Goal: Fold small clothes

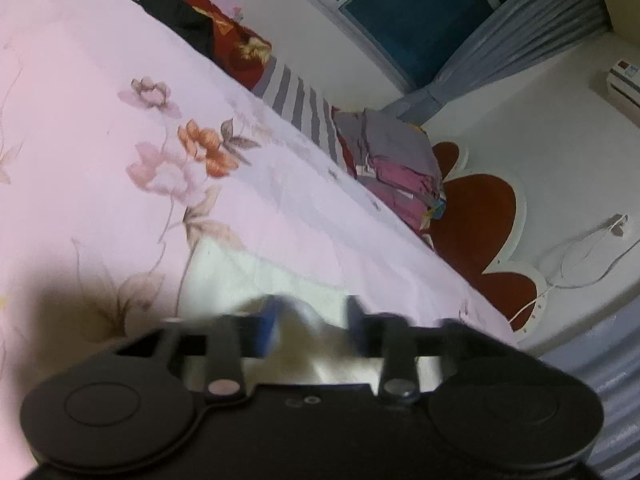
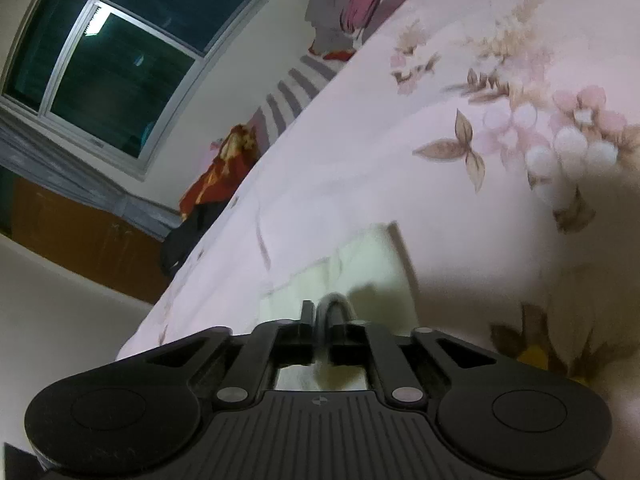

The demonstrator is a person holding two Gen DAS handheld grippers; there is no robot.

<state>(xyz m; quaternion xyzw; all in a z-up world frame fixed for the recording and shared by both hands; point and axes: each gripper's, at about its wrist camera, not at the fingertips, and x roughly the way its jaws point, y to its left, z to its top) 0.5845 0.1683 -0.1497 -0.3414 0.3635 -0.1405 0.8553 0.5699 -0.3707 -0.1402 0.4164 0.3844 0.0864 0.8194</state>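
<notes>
Mid-fold, by the look. Small pale cream cloth (image 2: 360, 264) on pink floral bedsheet (image 1: 120, 140), at six o'clock. Left gripper (image 1: 312, 320) parted around bunched cloth; right gripper (image 2: 320, 316) pinched narrow on an edge. Next, probably: carried across, laid flat.

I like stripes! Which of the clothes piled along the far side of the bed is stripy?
The grey-and-white striped cloth, lying between the red patterned cloth and the grey-pink folded pile.

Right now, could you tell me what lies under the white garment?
The white garment lies on the floral sheet. The right claw pinches its edge. Whatever lies beneath the cloth itself is covered.
</notes>
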